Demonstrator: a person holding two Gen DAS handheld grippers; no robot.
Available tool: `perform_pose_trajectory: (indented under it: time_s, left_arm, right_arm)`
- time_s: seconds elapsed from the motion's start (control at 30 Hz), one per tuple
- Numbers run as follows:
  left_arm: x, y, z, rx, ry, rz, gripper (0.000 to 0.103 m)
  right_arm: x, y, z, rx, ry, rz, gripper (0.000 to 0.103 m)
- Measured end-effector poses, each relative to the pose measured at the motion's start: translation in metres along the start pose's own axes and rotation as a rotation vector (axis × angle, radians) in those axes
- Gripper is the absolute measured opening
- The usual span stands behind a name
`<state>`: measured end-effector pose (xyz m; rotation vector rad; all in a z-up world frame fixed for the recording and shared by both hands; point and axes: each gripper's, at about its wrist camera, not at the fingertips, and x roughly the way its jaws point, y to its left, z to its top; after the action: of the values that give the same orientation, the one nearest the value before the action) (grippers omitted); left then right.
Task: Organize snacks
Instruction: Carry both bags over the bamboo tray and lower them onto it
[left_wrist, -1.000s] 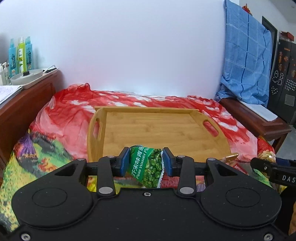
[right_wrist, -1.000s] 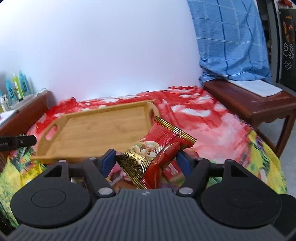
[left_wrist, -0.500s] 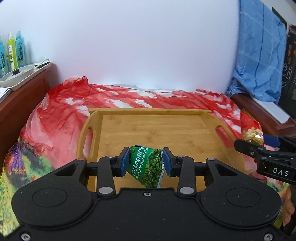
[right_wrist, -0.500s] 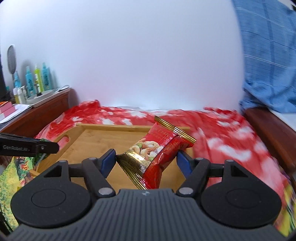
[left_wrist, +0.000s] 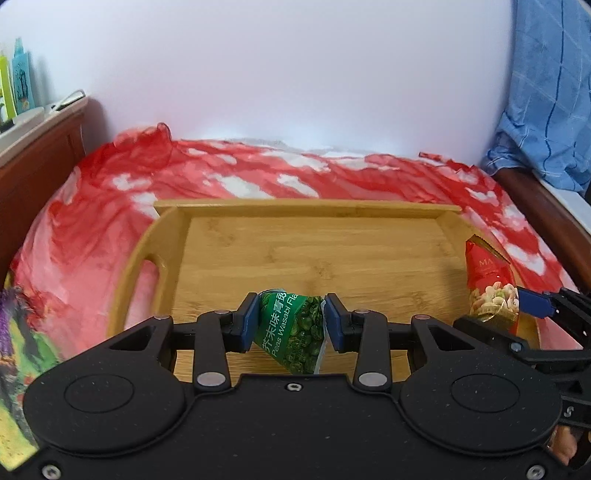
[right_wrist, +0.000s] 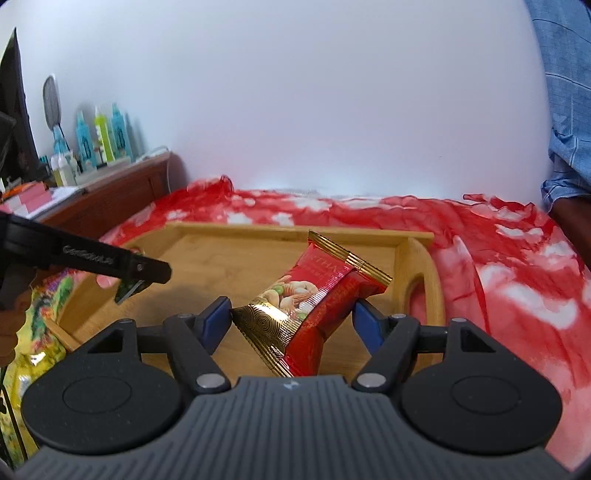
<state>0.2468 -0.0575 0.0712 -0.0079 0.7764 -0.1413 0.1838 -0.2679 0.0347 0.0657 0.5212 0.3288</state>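
Over one wooden tray (left_wrist: 310, 254), two grippers, two snack packets (one each)

The wasabi pea packet (left_wrist: 295, 328) is green with white lettering, and the nut packet (right_wrist: 314, 302) is red with gold ends. The tray (left_wrist: 332, 236) is pale bamboo on a red cloth (left_wrist: 92, 221) blotched white; both claws have blue pads (left_wrist: 251, 321).

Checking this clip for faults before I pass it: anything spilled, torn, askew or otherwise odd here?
Nothing stands out. The left gripper holds the green wasabi pea packet and the right gripper holds the red nut packet, tilted but intact, over the bare bamboo tray. No spill shows.
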Motion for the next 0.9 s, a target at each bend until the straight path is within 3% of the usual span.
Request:
perform_pose_trajectory:
  time_s: [0.57,0.9]
  left_arm:
    - [0.018,-0.021,-0.011,0.102,0.005,0.000,0.036]
    - [0.020,-0.020,-0.011,0.103,0.002,0.002,0.038]
  right_arm:
    - [0.017,0.010,-0.004,-0.043,0.069,-0.011,0.074]
    - [0.022,0.012,-0.006,-0.054,0.112,-0.025,0.077]
